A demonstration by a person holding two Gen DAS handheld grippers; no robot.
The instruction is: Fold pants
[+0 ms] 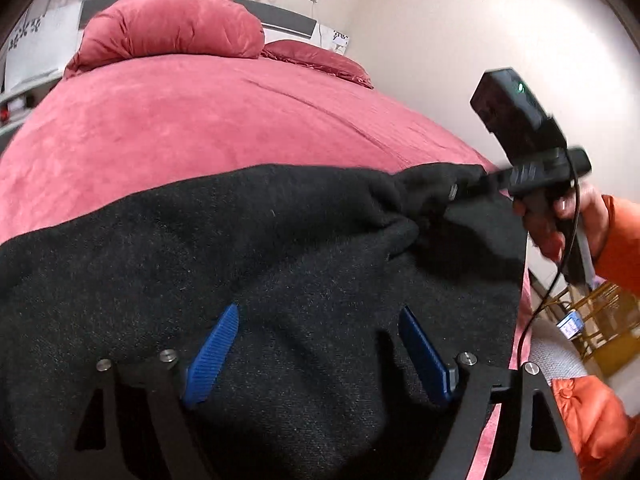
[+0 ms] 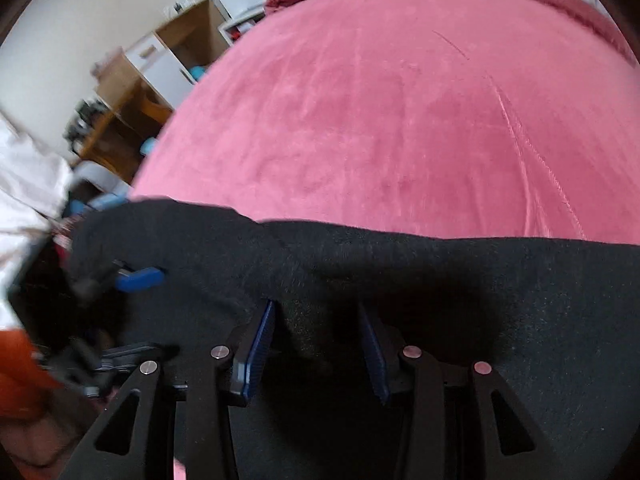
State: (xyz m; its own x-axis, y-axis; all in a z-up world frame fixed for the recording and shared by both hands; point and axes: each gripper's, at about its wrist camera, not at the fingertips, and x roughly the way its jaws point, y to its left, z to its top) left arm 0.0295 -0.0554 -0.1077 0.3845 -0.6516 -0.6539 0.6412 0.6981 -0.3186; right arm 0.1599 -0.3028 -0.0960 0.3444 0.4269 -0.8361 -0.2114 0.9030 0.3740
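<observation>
Black pants (image 1: 248,256) lie across the near part of a pink-red bed (image 1: 180,120); they also fill the lower right wrist view (image 2: 460,288). My left gripper (image 1: 316,320) has its blue pads wide apart with pants fabric bulging between them. My right gripper (image 2: 316,316) also stands with pads apart around a fold of the fabric. In the left wrist view the right gripper (image 1: 460,192) sits at the pants' bunched right corner, its tips buried in cloth. In the right wrist view the left gripper (image 2: 140,278) shows blurred at the pants' left end.
Red pillows (image 1: 172,24) lie at the bed's head by a grey headboard (image 1: 288,18). A white wall (image 1: 460,40) runs along the bed's right side. Wooden shelves (image 2: 132,92) stand left of the bed. An orange sleeve (image 1: 624,248) and a yellow wire rack (image 1: 600,320) are at right.
</observation>
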